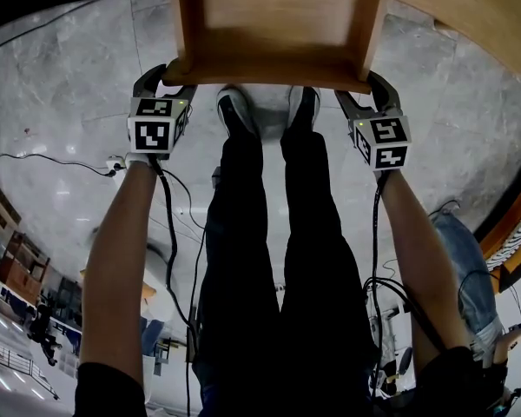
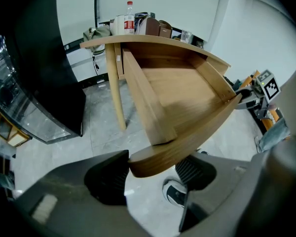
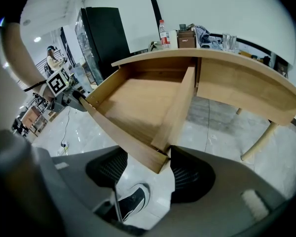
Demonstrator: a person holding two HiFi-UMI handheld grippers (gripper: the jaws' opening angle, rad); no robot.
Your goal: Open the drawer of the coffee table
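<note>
The drawer (image 1: 273, 24) (pale wood) is pulled far out from under the bench (image 3: 246, 83). Its left front corner is pinched by the left gripper (image 2: 153, 174), and its right front corner by the right gripper (image 3: 143, 172). Both pairs of fingers are spread wide around the wood.

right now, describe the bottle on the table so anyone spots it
Find the curved light wooden coffee table with its open drawer. Among the clutter on its top stands a clear plastic bottle, the only tall slim thing, with red cap and label.
</note>
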